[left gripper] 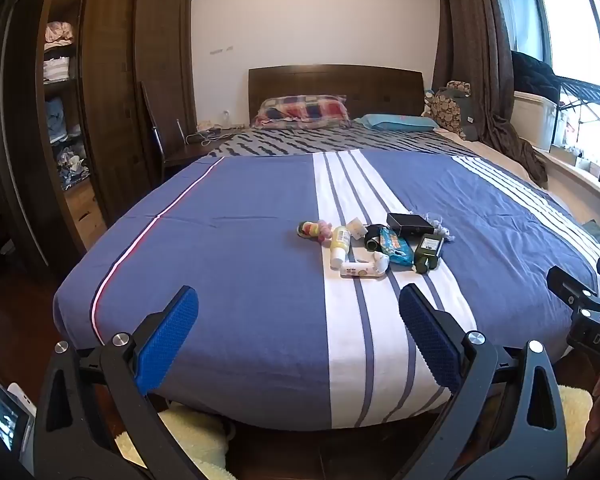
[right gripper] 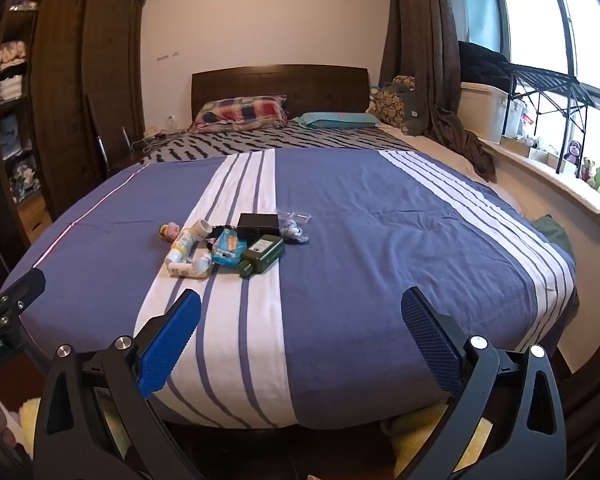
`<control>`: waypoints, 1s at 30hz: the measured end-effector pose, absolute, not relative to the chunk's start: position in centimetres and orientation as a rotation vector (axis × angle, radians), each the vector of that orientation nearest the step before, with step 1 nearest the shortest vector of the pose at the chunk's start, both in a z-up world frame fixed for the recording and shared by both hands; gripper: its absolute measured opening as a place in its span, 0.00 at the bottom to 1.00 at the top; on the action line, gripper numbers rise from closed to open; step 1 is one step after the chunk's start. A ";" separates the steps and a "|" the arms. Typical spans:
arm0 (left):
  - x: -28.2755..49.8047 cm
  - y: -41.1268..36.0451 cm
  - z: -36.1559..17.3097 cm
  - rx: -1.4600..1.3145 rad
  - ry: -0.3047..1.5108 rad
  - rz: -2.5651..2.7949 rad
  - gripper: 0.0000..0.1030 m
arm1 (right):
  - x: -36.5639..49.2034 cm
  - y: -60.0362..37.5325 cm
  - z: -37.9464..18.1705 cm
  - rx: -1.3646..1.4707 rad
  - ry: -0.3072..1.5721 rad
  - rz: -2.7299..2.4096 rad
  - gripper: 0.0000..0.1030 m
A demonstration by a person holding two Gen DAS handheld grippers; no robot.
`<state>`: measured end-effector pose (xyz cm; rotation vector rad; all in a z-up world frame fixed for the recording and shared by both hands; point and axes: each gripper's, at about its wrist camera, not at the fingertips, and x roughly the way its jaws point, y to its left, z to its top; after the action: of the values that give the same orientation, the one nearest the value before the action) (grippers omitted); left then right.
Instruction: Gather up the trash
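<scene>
Hand-held gripper (left gripper: 299,312) short of trash pile (left gripper: 374,244)

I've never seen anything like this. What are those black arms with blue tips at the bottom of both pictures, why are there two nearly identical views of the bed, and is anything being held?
Those are hand-held grabbers, one in each of a person's hands, each with a camera looking along its two fingers. One picture comes from the left gripper, the other from the right gripper, so the bed appears twice from slightly different angles. The blue parts are the gripping pads.

Both grippers stand wide open at the foot of the bed and hold nothing.

On the striped cover lies a small pile: a yellow bottle, a blue packet, a dark green bottle, a black box and a white tube.
</scene>
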<state>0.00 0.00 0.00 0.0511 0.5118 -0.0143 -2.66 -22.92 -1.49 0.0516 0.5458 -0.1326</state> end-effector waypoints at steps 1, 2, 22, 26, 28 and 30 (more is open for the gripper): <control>0.0 0.0 0.0 0.051 0.511 -0.015 0.92 | -2.7 -22.9 -1.5 0.052 0.545 -0.131 0.97; 0.0 0.0 0.0 0.050 0.510 -0.015 0.92 | -2.7 -22.9 -1.5 0.052 0.544 -0.130 0.97; 0.0 -0.1 -0.1 0.059 0.517 -0.014 0.92 | -2.8 -22.7 -1.3 0.048 0.538 -0.125 0.97; 0.0 -0.1 0.0 0.058 0.517 -0.015 0.92 | -2.9 -22.7 -1.2 0.048 0.537 -0.124 0.97; 0.0 -0.1 0.0 0.058 0.517 -0.016 0.92 | -2.9 -22.7 -1.2 0.048 0.537 -0.124 0.97; -0.2 0.0 -0.2 0.058 0.515 -0.017 0.92 | -2.9 -22.7 -1.1 0.045 0.538 -0.122 0.97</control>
<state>-0.16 -0.04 -0.21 0.0580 0.5149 -0.0167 -2.89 -22.70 -1.08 0.0455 0.5380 -0.1219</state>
